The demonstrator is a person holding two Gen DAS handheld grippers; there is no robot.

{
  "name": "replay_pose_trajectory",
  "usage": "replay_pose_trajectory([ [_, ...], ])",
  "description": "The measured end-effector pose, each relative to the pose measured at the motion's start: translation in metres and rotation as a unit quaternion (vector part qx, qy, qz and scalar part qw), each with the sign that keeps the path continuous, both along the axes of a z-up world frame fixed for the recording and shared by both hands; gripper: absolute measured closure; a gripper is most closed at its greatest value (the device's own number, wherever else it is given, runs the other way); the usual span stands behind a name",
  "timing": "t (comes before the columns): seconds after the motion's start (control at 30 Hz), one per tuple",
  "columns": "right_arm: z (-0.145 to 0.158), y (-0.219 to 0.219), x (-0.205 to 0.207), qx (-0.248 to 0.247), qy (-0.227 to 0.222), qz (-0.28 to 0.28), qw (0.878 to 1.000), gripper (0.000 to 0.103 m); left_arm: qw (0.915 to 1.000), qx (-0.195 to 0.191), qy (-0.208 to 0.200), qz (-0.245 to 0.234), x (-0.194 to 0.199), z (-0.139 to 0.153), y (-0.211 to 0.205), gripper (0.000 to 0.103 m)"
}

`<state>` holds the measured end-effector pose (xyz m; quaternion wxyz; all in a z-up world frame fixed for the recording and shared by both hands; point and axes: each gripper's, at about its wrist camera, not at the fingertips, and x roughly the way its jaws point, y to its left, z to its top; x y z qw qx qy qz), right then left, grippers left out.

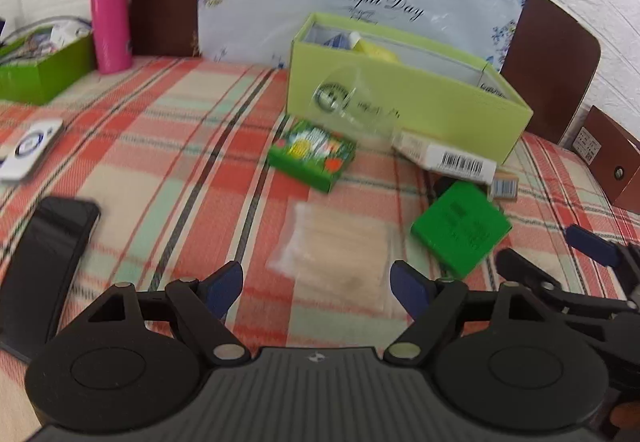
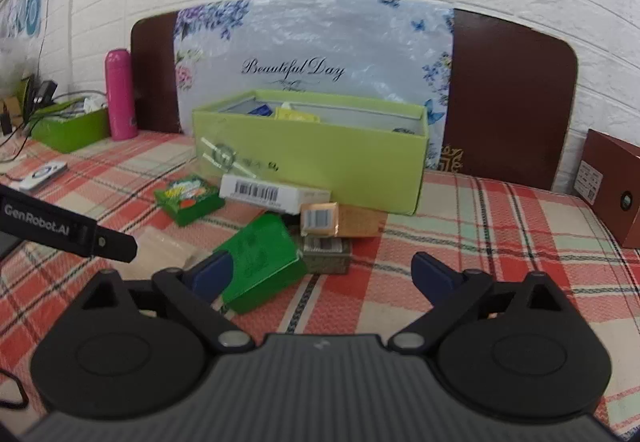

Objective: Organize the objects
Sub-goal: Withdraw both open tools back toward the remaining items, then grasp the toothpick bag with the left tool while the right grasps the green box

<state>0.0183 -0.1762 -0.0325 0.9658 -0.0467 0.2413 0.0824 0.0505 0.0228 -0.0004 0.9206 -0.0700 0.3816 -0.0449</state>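
A light green open box [image 1: 404, 97] [image 2: 320, 157] stands on the plaid cloth with a few items inside. In front of it lie a small colourful green box [image 1: 312, 155] [image 2: 188, 197], a white barcode box [image 1: 448, 157] [image 2: 272, 193], a plain green box [image 1: 460, 230] [image 2: 260, 262], an orange packet [image 2: 340, 222], a grey-green tin [image 2: 326, 250] and a clear bag of beige sticks [image 1: 340, 254] [image 2: 160, 246]. My left gripper [image 1: 318, 286] is open just before the bag. My right gripper [image 2: 322, 274] is open, its left finger next to the plain green box.
A pink bottle [image 1: 110, 15] [image 2: 120, 93], a dark green tray [image 1: 44, 67] [image 2: 70, 125] and a white device [image 1: 30, 147] [image 2: 42, 173] sit at the left. A black phone [image 1: 44, 262] lies near left. A brown box [image 2: 612, 185] stands at the right. A floral board [image 2: 312, 69] leans behind.
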Motion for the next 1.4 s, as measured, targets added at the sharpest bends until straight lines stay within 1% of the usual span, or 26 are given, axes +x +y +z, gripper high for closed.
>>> replay_pose_trajectory([
  [0.07,-0.007,0.010,0.004,-0.015,0.008,0.020,1.000,0.011,1.0000,-0.005,0.003,-0.002,-0.004,-0.002,0.003,0.019],
  [0.13,-0.012,0.021,0.008,-0.037,0.010,0.039,0.999,0.016,0.9999,-0.009,0.002,-0.010,-0.008,-0.002,0.003,0.019],
  [0.17,-0.014,0.026,0.010,-0.047,0.010,0.048,0.998,0.017,0.9998,-0.009,0.000,-0.016,-0.009,-0.002,0.002,0.019],
  [0.27,-0.021,0.040,0.018,-0.078,0.007,0.076,0.994,0.021,0.9997,0.003,-0.006,-0.025,-0.006,-0.003,-0.005,0.019],
  [0.3,-0.026,0.042,0.022,-0.087,0.008,0.077,0.993,0.026,0.9995,0.010,-0.009,-0.028,-0.004,-0.003,-0.007,0.019],
  [0.33,-0.029,0.043,0.025,-0.090,0.014,0.076,0.993,0.037,0.9994,0.016,-0.012,-0.030,-0.003,-0.004,-0.008,0.019],
  [0.37,-0.031,0.041,0.030,-0.086,0.031,0.076,0.993,0.037,0.9991,0.022,-0.017,-0.033,-0.001,-0.004,-0.010,0.019],
  [0.47,-0.026,0.027,0.026,-0.047,0.050,0.063,0.996,0.038,0.9980,0.042,-0.023,-0.042,0.009,-0.007,-0.013,0.019],
  [0.57,-0.023,0.002,0.014,0.000,0.071,0.050,0.996,0.038,0.9967,0.057,-0.023,-0.052,0.024,-0.010,-0.017,0.019],
  [0.63,-0.027,-0.020,0.005,0.035,0.096,0.032,0.994,0.038,0.9965,0.057,-0.027,-0.055,0.036,-0.008,-0.018,0.019],
  [0.7,-0.031,-0.035,-0.007,0.057,0.109,0.014,0.992,0.039,0.9968,0.046,-0.039,-0.053,0.048,-0.001,-0.016,0.019],
  [0.73,-0.030,-0.041,-0.013,0.058,0.108,0.006,0.992,0.039,0.9969,0.037,-0.044,-0.054,0.054,0.001,-0.016,0.019],
  [0.8,-0.028,-0.048,-0.021,0.056,0.109,-0.008,0.992,0.039,0.9960,0.019,-0.048,-0.073,0.069,0.005,-0.015,0.019],
  [0.87,-0.028,-0.052,-0.024,0.063,0.111,-0.017,0.992,0.039,0.9952,0.014,-0.048,-0.083,0.083,0.004,-0.017,0.019],
  [0.93,-0.029,-0.052,-0.025,0.063,0.110,-0.020,0.992,0.039,0.9953,0.039,-0.029,-0.084,0.097,-0.002,-0.020,0.019],
  [1.0,-0.029,-0.050,-0.026,0.059,0.108,-0.022,0.992,0.038,0.9950,0.067,-0.012,-0.074,0.103,-0.010,-0.017,0.019],
  [1.07,-0.029,-0.050,-0.027,0.059,0.108,-0.021,0.992,0.038,0.9954,0.081,0.005,-0.051,0.099,-0.018,-0.005,0.019],
  [1.1,-0.029,-0.050,-0.027,0.061,0.109,-0.020,0.992,0.038,0.9960,0.077,0.009,-0.045,0.094,-0.022,0.003,0.019],
  [1.13,-0.029,-0.051,-0.028,0.063,0.109,-0.019,0.992,0.038,0.9963,0.073,0.003,-0.045,0.086,-0.023,0.008,0.019],
  [1.23,-0.028,-0.052,-0.026,0.065,0.111,-0.016,0.992,0.036,0.9949,0.082,0.001,-0.059,0.058,-0.024,0.018,0.019],
  [1.33,-0.028,-0.050,-0.024,0.062,0.111,-0.014,0.992,0.033,0.9921,0.083,0.001,-0.094,0.032,-0.023,0.019,0.019],
  [1.4,-0.028,-0.048,-0.024,0.061,0.110,-0.015,0.992,0.033,0.9919,0.074,-0.008,-0.103,0.017,-0.019,0.021,0.019],
])
